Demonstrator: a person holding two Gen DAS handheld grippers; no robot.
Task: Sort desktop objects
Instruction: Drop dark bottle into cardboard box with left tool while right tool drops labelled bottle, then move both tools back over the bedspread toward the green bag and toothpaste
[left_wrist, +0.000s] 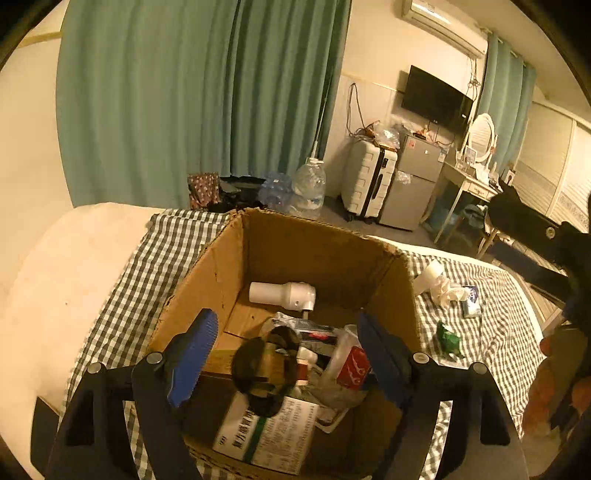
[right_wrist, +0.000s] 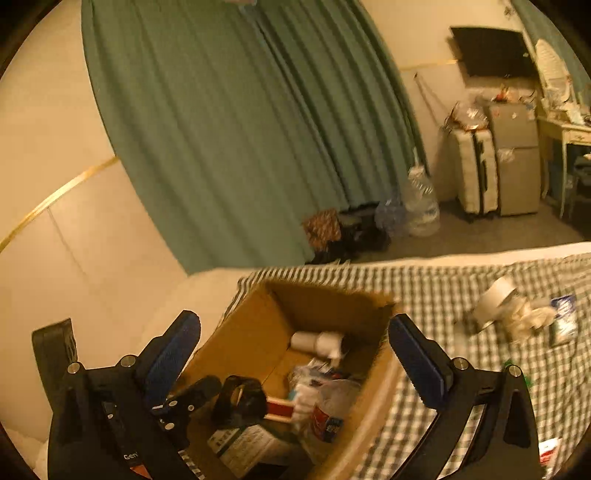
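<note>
An open cardboard box (left_wrist: 325, 254) stands on a checked cloth (left_wrist: 491, 332). It holds a white cylinder (left_wrist: 282, 293), a printed carton (left_wrist: 273, 435), a red-labelled packet (left_wrist: 352, 367) and plastic wrapping. My left gripper (left_wrist: 288, 354) hangs over the box with its blue pads (left_wrist: 194, 356) wide apart, open. A dark ring-shaped roll (left_wrist: 264, 373) lies between and below them on the contents, touching neither pad. My right gripper (right_wrist: 295, 358) is open over the same box (right_wrist: 255, 332), with nothing in it. The dark roll (right_wrist: 240, 400) shows there too.
On the cloth right of the box lie a white roll (left_wrist: 428, 275), crumpled tissue (left_wrist: 448, 291), a blue-white packet (left_wrist: 471, 301) and a green wrapper (left_wrist: 448, 338). A green curtain, water bottles (left_wrist: 310, 184), a suitcase and a small fridge stand beyond.
</note>
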